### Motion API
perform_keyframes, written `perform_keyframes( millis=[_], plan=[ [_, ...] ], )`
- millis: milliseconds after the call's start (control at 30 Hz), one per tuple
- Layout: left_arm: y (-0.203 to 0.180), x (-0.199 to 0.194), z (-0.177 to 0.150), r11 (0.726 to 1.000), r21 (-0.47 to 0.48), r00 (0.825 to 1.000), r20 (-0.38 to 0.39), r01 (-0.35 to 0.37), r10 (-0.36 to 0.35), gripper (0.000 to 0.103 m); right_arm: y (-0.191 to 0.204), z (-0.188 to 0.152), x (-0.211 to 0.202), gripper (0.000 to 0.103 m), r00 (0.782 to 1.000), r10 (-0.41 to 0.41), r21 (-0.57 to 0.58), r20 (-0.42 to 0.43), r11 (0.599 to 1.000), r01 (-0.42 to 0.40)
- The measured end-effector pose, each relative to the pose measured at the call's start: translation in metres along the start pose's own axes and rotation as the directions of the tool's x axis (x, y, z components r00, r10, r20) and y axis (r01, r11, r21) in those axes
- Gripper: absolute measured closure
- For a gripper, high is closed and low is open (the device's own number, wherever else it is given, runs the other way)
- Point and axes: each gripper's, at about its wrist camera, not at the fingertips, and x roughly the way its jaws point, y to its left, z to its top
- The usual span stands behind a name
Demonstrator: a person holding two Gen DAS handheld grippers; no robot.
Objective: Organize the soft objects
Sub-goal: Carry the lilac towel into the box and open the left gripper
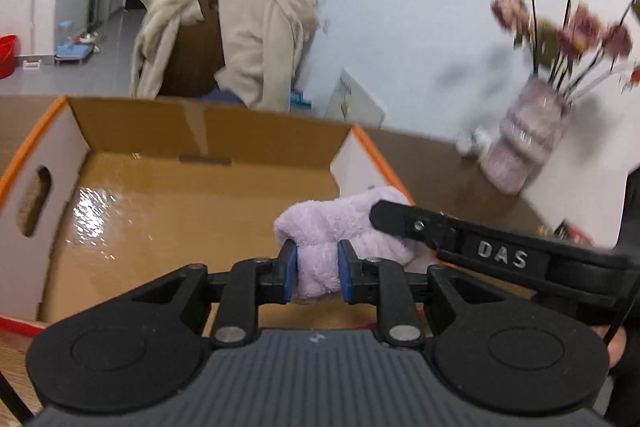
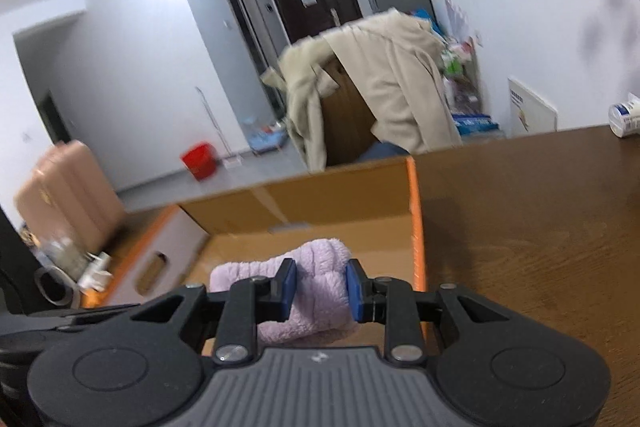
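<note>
Occupying frame centre: open cardboard box [image 1: 160, 211], near wall cut off by left gripper [image 1: 317, 269]. Lilac plush towel [image 1: 320, 227], folded, above box's lower right, underside hidden; clamped by left gripper and right gripper [image 2: 321, 289].

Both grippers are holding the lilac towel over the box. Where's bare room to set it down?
The box floor is bare from the handle-hole wall across to the orange-edged right wall. The table right of the box is clear too. It is crowded at the vase by the wall.
</note>
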Motion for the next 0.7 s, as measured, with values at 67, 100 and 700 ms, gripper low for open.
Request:
perform_keyframes(
  millis=[67,100,700],
  plan=[
    [0.0,0.005,-0.006,1.0,0.017,0.999,-0.032,-0.019,0.019,0.065,0.001,-0.005,0.008,0.072,0.998,-0.055,-0.037,-0.015,0.998,0.054],
    [-0.001,0.005,-0.009,0.999,0.03,0.999,-0.039,-0.023,0.024,0.058,0.002,-0.009,0.007,0.072,0.997,-0.073,-0.047,-0.014,0.996,0.073],
    [-0.017,-0.192,-0.037,0.976,0.16,0.968,0.228,-0.147,0.108,0.02,0.062,-0.021,-0.162,0.036,0.98,-0.027,-0.194,0.196,0.979,0.065]
  ],
)
